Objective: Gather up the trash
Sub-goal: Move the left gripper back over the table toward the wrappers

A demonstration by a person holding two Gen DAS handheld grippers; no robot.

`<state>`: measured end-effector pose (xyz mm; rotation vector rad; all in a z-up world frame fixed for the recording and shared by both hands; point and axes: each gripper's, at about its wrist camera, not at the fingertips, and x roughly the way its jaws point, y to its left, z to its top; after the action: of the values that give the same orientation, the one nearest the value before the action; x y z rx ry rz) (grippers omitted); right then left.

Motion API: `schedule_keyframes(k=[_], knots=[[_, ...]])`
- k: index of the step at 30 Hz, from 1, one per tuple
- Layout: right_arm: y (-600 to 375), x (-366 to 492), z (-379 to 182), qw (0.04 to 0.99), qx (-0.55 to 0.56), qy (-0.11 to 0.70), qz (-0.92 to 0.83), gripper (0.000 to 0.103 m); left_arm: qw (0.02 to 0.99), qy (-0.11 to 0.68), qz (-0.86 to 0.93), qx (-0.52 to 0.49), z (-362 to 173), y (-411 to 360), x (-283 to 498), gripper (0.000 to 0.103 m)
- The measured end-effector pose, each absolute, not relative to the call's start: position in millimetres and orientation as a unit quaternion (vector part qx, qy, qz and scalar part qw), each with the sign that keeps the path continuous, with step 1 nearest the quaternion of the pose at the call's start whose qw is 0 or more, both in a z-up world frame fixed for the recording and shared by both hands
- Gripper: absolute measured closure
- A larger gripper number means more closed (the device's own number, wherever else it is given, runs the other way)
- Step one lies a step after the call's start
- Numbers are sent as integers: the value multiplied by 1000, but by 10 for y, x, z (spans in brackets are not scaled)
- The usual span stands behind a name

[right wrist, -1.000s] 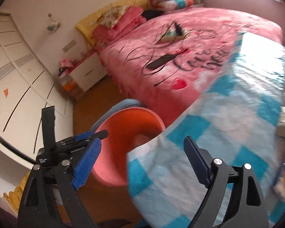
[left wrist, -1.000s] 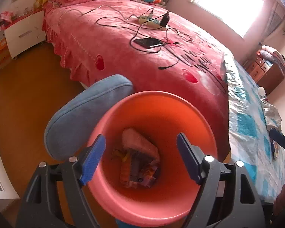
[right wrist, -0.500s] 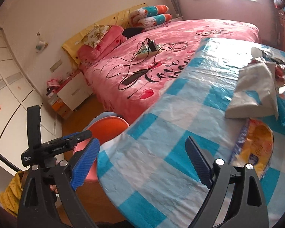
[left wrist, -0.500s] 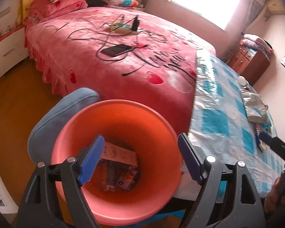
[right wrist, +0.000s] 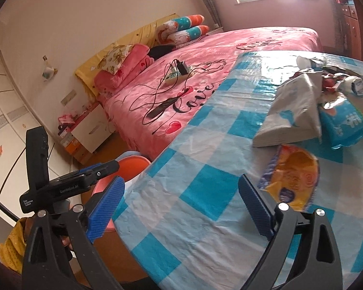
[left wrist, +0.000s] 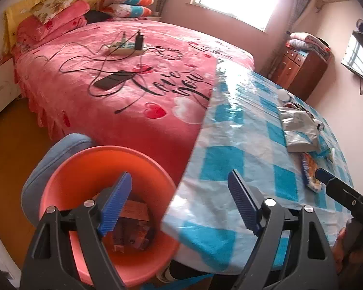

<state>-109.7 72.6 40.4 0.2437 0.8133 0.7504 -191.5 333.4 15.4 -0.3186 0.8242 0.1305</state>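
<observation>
Right gripper (right wrist: 181, 205): jaws just spread wider, nothing between | left gripper (left wrist: 179, 203): jaws just spread, empty, swung off orange bin (left wrist: 104, 169) | yellow wrapper (right wrist: 292, 178) now near on checked table (right wrist: 193, 217) | judged: pickup next.

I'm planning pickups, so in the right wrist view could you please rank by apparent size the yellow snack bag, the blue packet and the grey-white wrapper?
1. grey-white wrapper
2. yellow snack bag, though it lies nearest the camera
3. blue packet; close to the bag, so unsure
</observation>
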Motion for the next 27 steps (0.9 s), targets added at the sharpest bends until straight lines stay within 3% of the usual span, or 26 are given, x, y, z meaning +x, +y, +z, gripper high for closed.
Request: schedule_keyframes(k=[27], knots=[[-8,-1024,436,859,160,364,323,9,904,416,4,-96,292,2464,-1462,21]])
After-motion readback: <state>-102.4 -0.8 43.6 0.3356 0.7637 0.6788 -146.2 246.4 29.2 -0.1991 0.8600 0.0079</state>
